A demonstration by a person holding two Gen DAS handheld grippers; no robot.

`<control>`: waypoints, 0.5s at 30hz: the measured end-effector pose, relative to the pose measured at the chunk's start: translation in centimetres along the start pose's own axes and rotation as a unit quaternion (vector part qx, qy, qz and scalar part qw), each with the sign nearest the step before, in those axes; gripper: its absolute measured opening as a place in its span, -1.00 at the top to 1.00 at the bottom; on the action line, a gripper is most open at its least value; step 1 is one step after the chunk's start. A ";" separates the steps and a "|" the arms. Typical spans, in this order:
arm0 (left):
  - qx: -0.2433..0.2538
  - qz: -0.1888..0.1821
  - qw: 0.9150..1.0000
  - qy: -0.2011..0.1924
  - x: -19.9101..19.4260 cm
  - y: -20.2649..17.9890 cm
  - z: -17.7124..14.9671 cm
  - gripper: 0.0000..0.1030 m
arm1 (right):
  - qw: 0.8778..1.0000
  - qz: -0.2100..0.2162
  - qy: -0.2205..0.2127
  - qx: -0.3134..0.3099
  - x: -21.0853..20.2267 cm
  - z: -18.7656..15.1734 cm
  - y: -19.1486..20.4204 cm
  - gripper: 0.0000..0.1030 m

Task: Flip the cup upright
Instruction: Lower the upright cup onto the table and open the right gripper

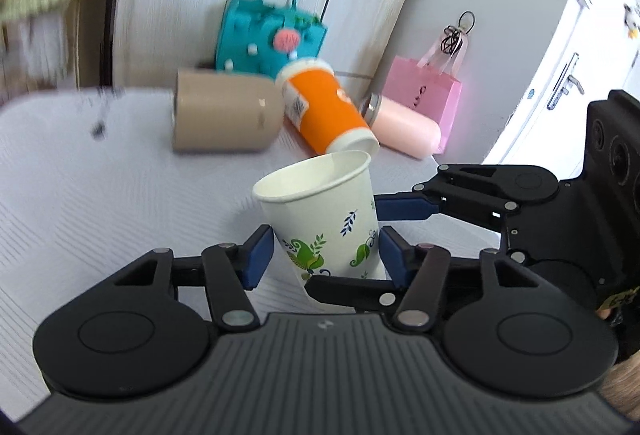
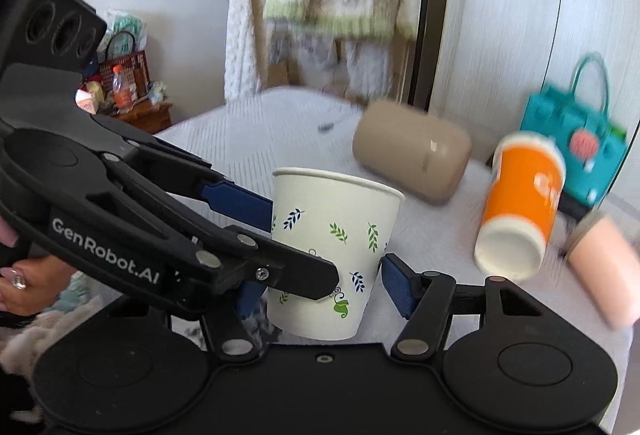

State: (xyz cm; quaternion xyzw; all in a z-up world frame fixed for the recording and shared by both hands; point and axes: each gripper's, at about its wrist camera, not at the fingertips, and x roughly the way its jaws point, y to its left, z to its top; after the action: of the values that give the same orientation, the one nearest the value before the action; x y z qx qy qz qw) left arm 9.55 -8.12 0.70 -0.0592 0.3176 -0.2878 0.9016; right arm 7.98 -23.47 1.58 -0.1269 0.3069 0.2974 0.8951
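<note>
A white paper cup with a leaf print (image 1: 326,219) (image 2: 332,255) is mouth up, slightly tilted, above the white tabletop. Both grippers are closed on its lower half. My left gripper (image 1: 326,255) grips it from both sides with its blue pads (image 1: 260,255); it comes in from the left in the right wrist view (image 2: 280,235). My right gripper (image 2: 320,295) grips it too, its blue pads (image 2: 396,287) against the cup wall; it enters from the right in the left wrist view (image 1: 384,235).
Behind the cup lie a beige tumbler (image 1: 224,111) (image 2: 416,151), an orange cup (image 1: 324,103) (image 2: 520,203) and a pink bottle (image 1: 404,127) (image 2: 604,271), all on their sides. A teal handbag (image 1: 268,31) (image 2: 576,135) and a pink gift bag (image 1: 424,91) stand by the cabinet.
</note>
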 end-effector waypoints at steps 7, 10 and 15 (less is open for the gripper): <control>0.038 0.015 0.999 -0.031 -1.1 0.7 0.1 -0.06 | 0.996 -0.042 -0.056 -0.047 1.0 0.1 1.5 -0.31; 0.033 0.018 0.999 -0.032 -0.6 1.2 0.0 -0.07 | 0.995 -0.057 -0.057 -0.058 1.9 0.4 1.8 -0.31; 0.028 0.014 0.999 -0.033 0.0 1.9 -0.3 -0.07 | 0.995 -0.059 -0.059 -0.045 2.6 0.4 1.9 -0.31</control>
State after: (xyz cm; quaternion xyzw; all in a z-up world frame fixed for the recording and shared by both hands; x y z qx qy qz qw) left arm 10.30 -6.49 -0.05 -0.0391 0.2808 -0.2819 0.9166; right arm 8.68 -20.56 0.18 -0.1673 0.2320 0.2644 0.9210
